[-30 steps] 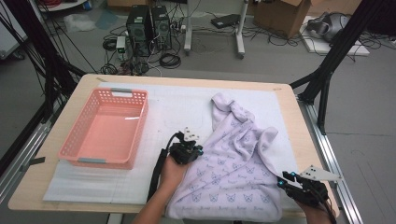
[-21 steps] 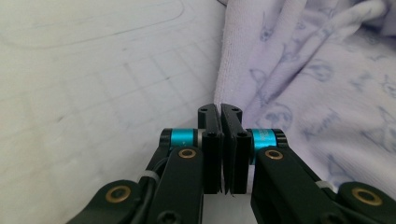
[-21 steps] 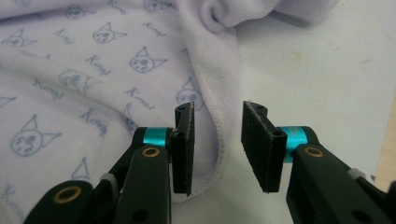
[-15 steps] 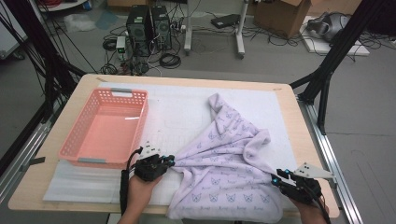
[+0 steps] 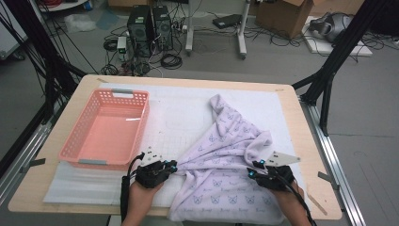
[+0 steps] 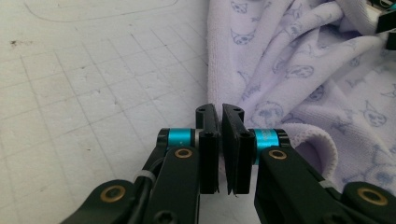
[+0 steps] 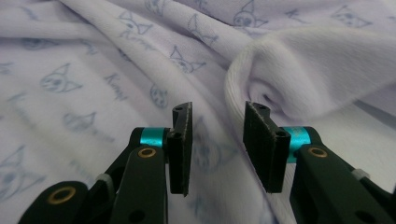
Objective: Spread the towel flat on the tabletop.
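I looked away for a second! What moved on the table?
The left tool slid left toward the basket, dragging the towel's edge and stretching it out. The right tool, open, moved left onto the towel. The basket stayed put.

One lilac towel (image 5: 226, 162), one pink basket (image 5: 106, 134), two hand-held grippers, one white mat (image 5: 183, 110).

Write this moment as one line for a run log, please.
left gripper: shut, at towel edge | right gripper: open over towel fold | basket: empty, left of towel
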The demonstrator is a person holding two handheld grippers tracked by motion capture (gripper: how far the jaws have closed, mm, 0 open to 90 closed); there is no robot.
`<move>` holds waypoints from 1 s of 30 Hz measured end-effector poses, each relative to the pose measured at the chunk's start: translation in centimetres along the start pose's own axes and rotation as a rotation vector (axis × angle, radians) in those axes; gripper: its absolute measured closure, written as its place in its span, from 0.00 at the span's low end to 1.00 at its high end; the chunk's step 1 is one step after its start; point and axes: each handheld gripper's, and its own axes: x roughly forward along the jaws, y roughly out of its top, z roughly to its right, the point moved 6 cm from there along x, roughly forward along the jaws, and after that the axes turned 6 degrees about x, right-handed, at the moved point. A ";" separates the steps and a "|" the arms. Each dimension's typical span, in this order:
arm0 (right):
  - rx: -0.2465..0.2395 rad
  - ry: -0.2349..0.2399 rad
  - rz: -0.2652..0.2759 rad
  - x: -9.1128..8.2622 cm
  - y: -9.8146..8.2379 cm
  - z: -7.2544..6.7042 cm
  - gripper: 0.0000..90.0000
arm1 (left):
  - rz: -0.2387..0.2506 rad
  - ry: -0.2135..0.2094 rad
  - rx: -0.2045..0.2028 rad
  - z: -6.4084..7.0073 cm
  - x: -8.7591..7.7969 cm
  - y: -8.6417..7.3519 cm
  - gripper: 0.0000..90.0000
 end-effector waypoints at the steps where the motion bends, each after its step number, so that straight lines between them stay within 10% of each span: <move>1: 0.007 -0.046 -0.021 0.9 0.4 0.6 0.73 | -0.001 -0.002 0.002 0.0 0.0 0.0 0.94; 7: 0.028 -0.082 -0.036 1.6 0.9 2.5 0.79 | 0.001 -0.011 0.004 0.1 0.0 0.0 0.95; 10: 0.055 -0.160 -0.060 0.8 0.5 4.2 0.97 | -0.002 -0.013 0.005 0.1 0.0 0.0 0.95; 18: 0.164 -0.302 -0.002 -1.9 -1.1 8.3 0.99 | -0.003 -0.013 0.011 0.3 0.1 0.1 0.95; 27: 0.097 0.014 0.071 -0.6 1.0 3.9 0.63 | 0.000 -0.017 0.018 0.6 0.4 0.2 0.95; 30: 0.040 -0.006 -0.013 1.2 0.7 3.0 0.63 | 0.003 -0.020 0.020 0.6 0.3 0.2 0.95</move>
